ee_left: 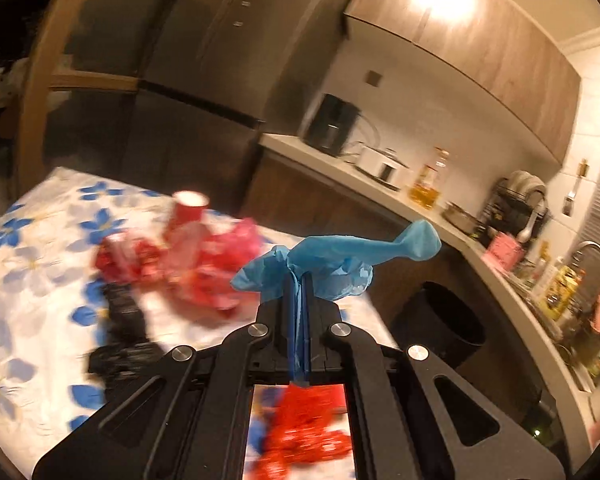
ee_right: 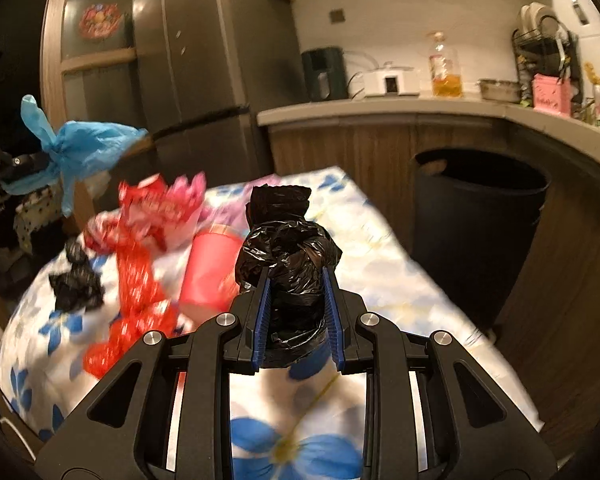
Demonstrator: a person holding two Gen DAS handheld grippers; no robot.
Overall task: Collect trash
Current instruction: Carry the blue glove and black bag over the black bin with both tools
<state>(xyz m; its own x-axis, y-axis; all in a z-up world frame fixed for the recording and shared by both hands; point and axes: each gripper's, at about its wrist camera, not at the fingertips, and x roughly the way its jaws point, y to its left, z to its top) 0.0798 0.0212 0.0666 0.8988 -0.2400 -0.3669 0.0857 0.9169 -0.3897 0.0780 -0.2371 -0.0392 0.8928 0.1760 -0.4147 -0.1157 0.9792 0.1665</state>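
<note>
My left gripper [ee_left: 299, 280] is shut on a crumpled blue plastic glove [ee_left: 340, 256] and holds it above the table; the glove also shows at the left of the right wrist view [ee_right: 84, 144]. My right gripper [ee_right: 296, 276] is shut on a knotted black plastic bag [ee_right: 288, 252], lifted over the table. On the flowered tablecloth [ee_right: 380, 248] lie red and pink wrappers [ee_left: 204, 264] [ee_right: 148, 216], a red paper cup [ee_left: 186, 210] [ee_right: 210, 268] and more black bag scraps [ee_left: 124, 332] [ee_right: 76, 280].
A black trash bin [ee_right: 476, 224] [ee_left: 440, 328] stands on the floor right of the table, against the wooden counter [ee_right: 380, 114]. The counter holds appliances, an oil bottle [ee_right: 446, 66] and a dish rack. A grey fridge [ee_right: 204, 80] stands behind the table.
</note>
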